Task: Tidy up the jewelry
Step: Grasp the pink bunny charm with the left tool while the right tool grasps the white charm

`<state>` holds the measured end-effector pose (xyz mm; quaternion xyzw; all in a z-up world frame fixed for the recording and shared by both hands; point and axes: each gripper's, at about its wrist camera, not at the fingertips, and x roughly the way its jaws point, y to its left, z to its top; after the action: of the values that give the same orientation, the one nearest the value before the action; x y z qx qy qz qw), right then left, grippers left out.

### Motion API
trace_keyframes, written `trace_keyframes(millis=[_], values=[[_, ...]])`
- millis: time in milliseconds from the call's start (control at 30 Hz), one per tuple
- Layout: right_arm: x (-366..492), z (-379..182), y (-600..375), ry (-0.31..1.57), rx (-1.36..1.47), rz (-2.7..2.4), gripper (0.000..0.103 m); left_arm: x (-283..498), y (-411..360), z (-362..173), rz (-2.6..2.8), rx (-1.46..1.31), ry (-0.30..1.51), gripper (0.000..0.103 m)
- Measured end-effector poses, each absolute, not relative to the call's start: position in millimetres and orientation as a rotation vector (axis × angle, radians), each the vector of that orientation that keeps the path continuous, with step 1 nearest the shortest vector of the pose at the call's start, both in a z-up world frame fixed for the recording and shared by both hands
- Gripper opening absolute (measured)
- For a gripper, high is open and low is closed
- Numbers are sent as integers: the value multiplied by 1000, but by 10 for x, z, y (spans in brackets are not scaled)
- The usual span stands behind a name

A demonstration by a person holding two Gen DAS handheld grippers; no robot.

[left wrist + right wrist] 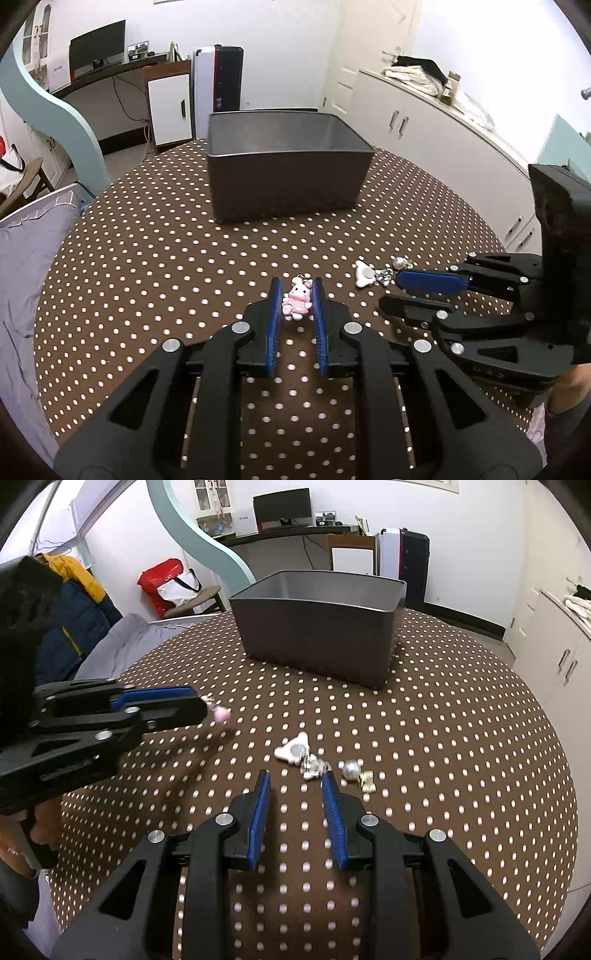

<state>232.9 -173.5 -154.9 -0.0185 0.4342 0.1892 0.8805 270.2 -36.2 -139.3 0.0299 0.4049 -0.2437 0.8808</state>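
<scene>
We've got the left gripper (pixel 296 295) clamped narrow on a small pink-and-white bunny charm (pixel 296 300), blue pads (pixel 274 314) pressing it from both sides; the charm hangs off the cloth, and from the right wrist view it pokes out past the fingertips (pixel 221 713), blurred

Our right gripper (pixel 295 781) sits low over the table with a moderate gap and nothing between its pads (pixel 258 812). Its tips point at the loose jewelry. One fingertip lies just beside the silver sparkly cluster (pixel 314 767); we can't tell if it touches

Rest of the jewelry on the cloth, seen from the right wrist, left to right: a white triangular piece with a round silver centre (pixel 293 753), touching the sparkly cluster, then a silver bead (pixel 351 769), then a small gold piece (pixel 367 781) just beside the bead. Same group shows in the left wrist view just past the right gripper's blue pad (pixel 428 281)

Beyond that, a dark grey open bin (pixel 286 166) stands upright further back on the table, well apart from the jewelry; what we see of its inside is bare

All of it sits on a round table under a brown tablecloth with white polka dots (pixel 147 258)

A hand (pixel 40 827) holds the left gripper's handle at the left edge of the right wrist view
</scene>
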Motion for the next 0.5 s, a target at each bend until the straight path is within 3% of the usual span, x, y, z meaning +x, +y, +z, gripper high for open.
trace_keyframes(millis=[333, 433, 500], values=[[2486, -1595, -1615, 909, -119, 374, 26, 2815, -278, -1308, -539, 13, 845, 16], [2516, -1598, -1606, 904, -141, 365, 10, 2855, -280, -1281, -543, 6, 843, 16], [2535, -1600, -1611, 905, -142, 374, 5, 2876, -278, -1273, -552, 0, 847, 16]])
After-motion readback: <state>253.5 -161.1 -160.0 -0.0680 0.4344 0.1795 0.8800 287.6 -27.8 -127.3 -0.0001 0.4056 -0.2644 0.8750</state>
